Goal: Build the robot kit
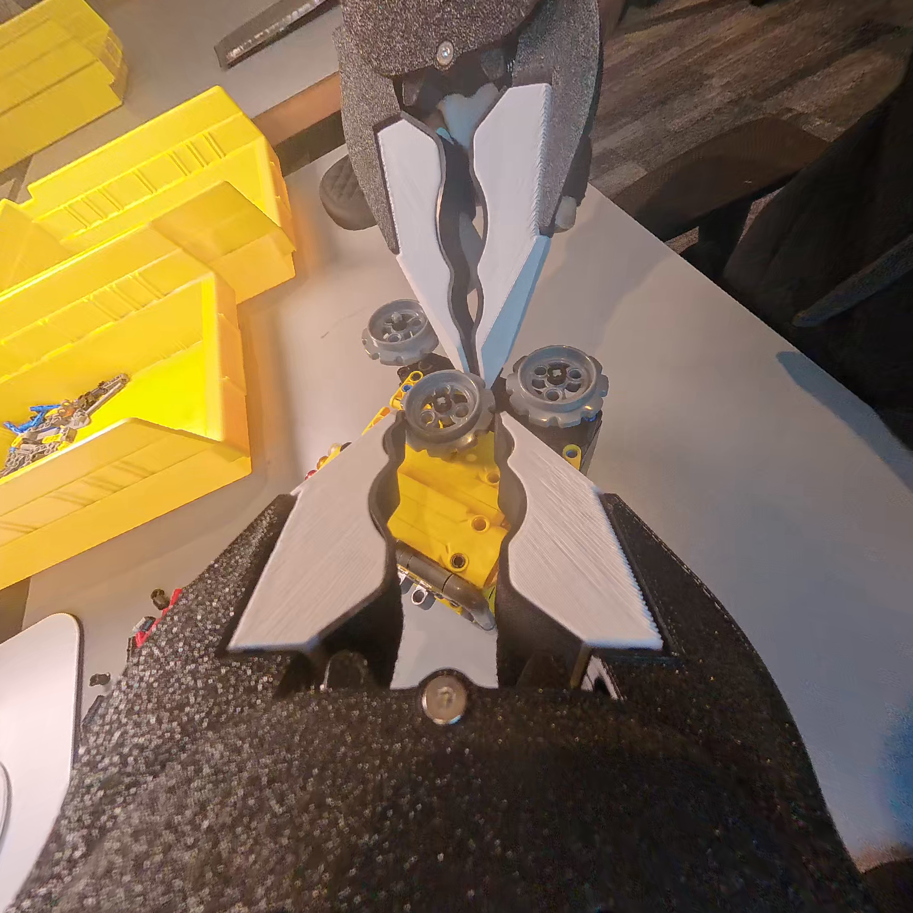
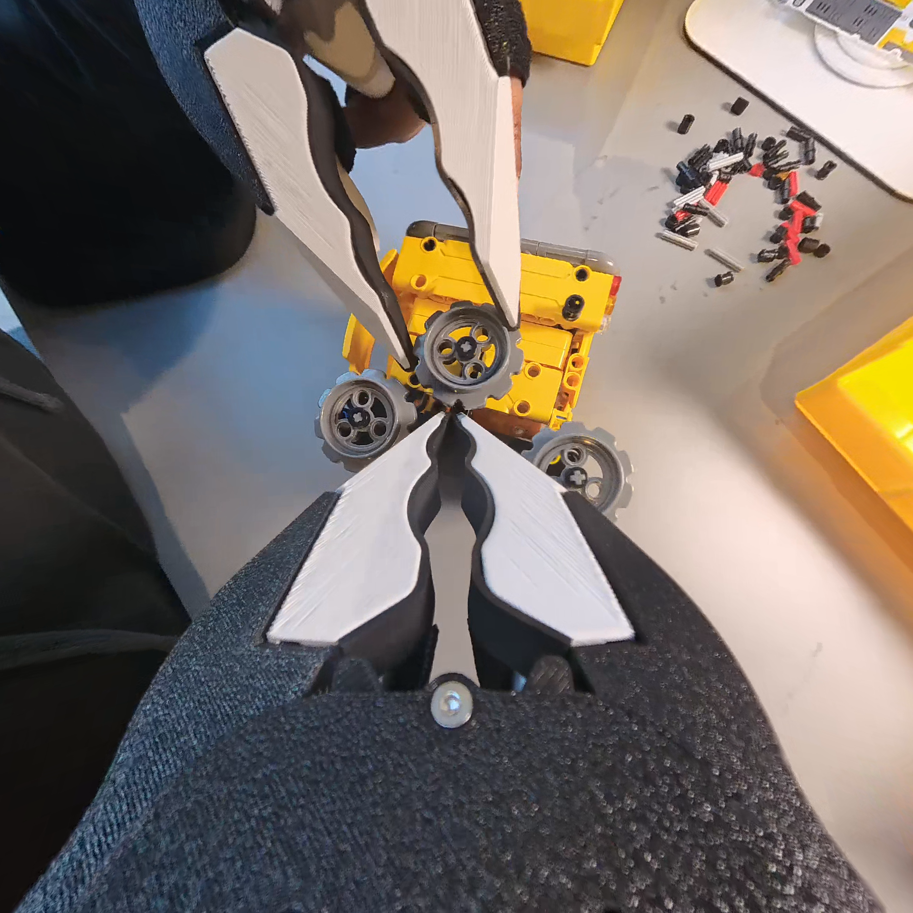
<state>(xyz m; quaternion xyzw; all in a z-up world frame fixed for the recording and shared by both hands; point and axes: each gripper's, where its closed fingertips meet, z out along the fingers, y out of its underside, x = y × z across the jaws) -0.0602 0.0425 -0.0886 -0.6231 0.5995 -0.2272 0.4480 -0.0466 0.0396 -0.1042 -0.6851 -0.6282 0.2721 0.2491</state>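
Ribbed white left tongs [image 1: 447, 420] clamp notched grey wheel [image 1: 447, 412].

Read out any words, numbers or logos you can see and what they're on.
None can be read.
Printed sheet on the white tray: too blurred to read.
Toy vehicle, wheel, yellow bin: no lettering visible.

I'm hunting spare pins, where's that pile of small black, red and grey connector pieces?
In the right wrist view, pile of connector pieces lies upper right on the grey table, beyond the yellow brick vehicle.
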